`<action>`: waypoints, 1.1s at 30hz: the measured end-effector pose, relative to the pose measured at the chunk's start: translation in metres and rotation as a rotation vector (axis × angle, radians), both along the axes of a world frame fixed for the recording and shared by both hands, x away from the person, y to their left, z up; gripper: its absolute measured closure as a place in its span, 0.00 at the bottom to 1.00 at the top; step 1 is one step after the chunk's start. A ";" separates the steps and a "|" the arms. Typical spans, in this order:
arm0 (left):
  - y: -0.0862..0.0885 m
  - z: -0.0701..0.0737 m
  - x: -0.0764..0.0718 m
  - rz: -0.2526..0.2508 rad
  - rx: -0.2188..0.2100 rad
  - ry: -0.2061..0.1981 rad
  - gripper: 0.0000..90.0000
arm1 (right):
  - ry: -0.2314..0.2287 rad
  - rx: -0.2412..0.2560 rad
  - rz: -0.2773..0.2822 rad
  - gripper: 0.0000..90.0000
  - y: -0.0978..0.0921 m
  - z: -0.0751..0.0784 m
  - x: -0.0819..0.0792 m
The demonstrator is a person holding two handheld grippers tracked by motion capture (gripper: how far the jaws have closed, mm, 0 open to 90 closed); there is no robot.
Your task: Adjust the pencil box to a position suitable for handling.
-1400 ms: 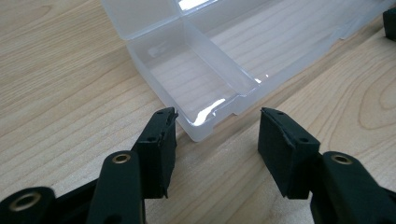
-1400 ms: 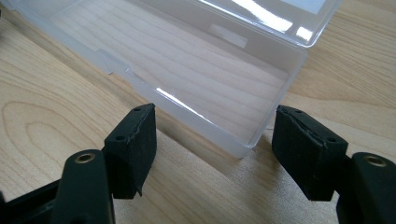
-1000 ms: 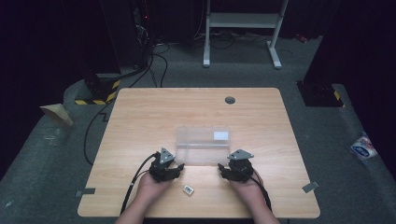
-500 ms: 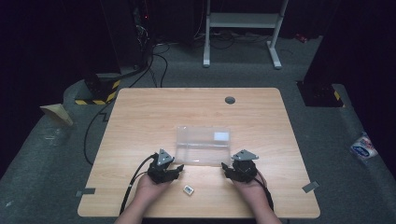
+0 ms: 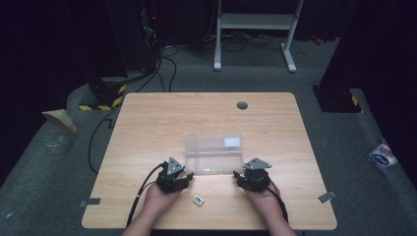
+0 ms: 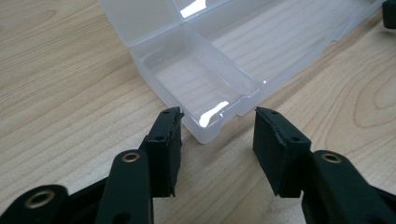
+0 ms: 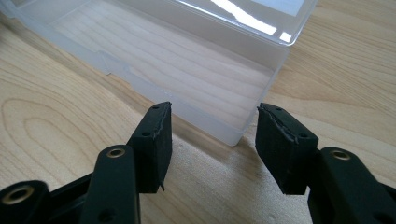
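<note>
The clear, shallow rectangular plastic box [image 5: 214, 154] sits open near the middle of the light wooden table [image 5: 147, 123], lid folded back flat on the far side, tray toward you and looking empty. Your left gripper [image 6: 217, 126] has its jaws spread wide and holding nothing, lined up on the tray's near left corner, which sits just ahead of the tips, apart from both pads. Your right gripper [image 7: 212, 122] is the same story: jaws released, nothing between them, straddling the near right corner without contact. In the high view both grippers sit low at the box's front edge, one per corner. A small white rectangular part [image 5: 198, 199] lies on the table between your hands, near the front edge, untouched. My read: you're at the approach stage, framing the box before a grasp or a loading step. Next move likely calls for either closing on the front wall to steady the tray, or backing one gripper off to pick up the small part. Keep the tips level; that thin wall will probably flex or skate if pinched off-centre.
</note>
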State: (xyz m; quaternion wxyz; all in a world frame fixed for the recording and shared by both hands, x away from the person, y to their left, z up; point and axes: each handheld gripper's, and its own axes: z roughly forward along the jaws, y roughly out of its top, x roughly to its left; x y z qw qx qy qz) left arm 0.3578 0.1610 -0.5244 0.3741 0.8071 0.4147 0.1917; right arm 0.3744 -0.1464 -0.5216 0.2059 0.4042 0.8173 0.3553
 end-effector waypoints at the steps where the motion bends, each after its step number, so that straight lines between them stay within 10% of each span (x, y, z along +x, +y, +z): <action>1: 0.000 0.000 0.001 0.003 0.002 -0.001 0.59 | 0.002 0.002 0.000 0.51 0.000 0.000 0.000; 20: 0.003 -0.001 0.002 0.026 -0.010 0.008 0.59 | 0.001 0.009 0.007 0.50 -0.001 0.001 -0.001; 26: 0.017 0.002 -0.004 0.035 -0.029 0.015 0.54 | -0.006 0.088 -0.013 0.42 -0.009 0.009 -0.005; 33: 0.039 0.010 -0.031 0.006 0.059 -0.037 0.50 | 0.024 0.110 -0.074 0.36 -0.047 0.012 0.000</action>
